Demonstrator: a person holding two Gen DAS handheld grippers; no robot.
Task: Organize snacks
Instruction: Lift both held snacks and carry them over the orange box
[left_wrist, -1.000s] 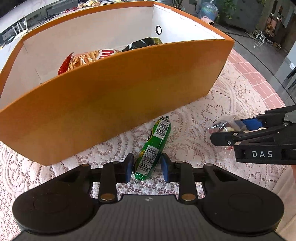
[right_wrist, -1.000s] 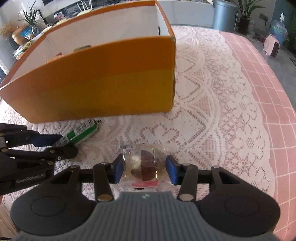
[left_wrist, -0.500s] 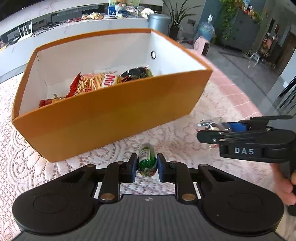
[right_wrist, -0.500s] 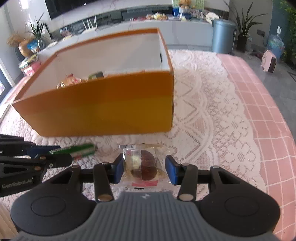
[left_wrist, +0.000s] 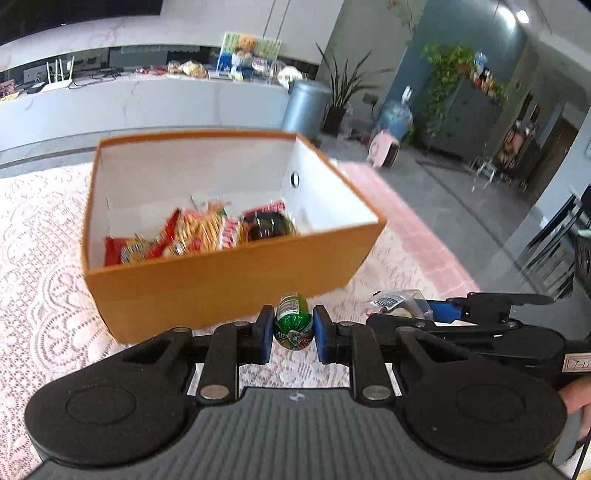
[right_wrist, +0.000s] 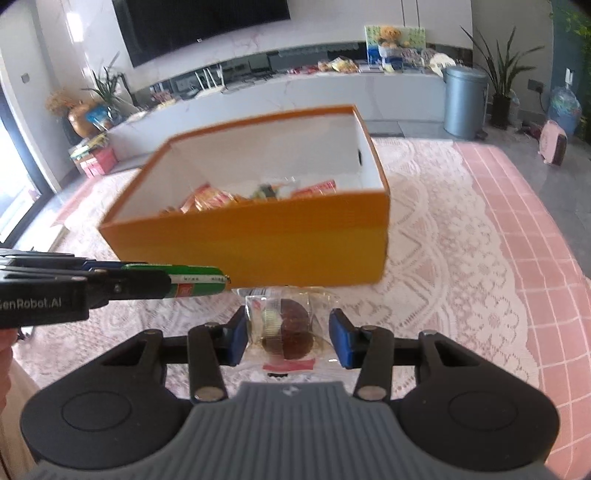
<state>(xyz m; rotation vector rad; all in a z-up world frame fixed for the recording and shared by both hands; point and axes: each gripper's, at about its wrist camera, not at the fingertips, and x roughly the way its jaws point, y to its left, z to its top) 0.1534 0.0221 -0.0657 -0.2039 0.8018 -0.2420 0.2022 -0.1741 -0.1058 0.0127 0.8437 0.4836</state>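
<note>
Left gripper (left_wrist: 294, 334): fingers clamped on a green snack tube (left_wrist: 293, 325), which is held clear of the counter (left_wrist: 44, 295) and points away from the camera toward the near wall of the orange box (left_wrist: 229, 273). In the right wrist view the same tube (right_wrist: 195, 281) projects level from the left gripper (right_wrist: 147, 282), its far end just in front of the box's (right_wrist: 266, 240) near wall. Right gripper (right_wrist: 288, 338): fingers clamped on a clear-wrapped pastry (right_wrist: 286, 328), a dark round piece visible inside the wrapper, with a red label strip at its near edge. In the left wrist view the right gripper (left_wrist: 424, 314) sits to the right, with the crumpled clear wrapper (left_wrist: 397, 301) showing at its tip. The box stands open-topped on a white lace cloth over the counter, with a white interior and a round hole in its right end wall. Inside, against the near wall, lie several snack packets (left_wrist: 192, 232) in red and yellow, and one dark packet (left_wrist: 267, 227) to their right. A pink grid-patterned covering (right_wrist: 524, 221) shows on the counter to the right of the lace. Part of a hand (left_wrist: 576, 398) is visible at the right edge behind the right gripper.
</note>
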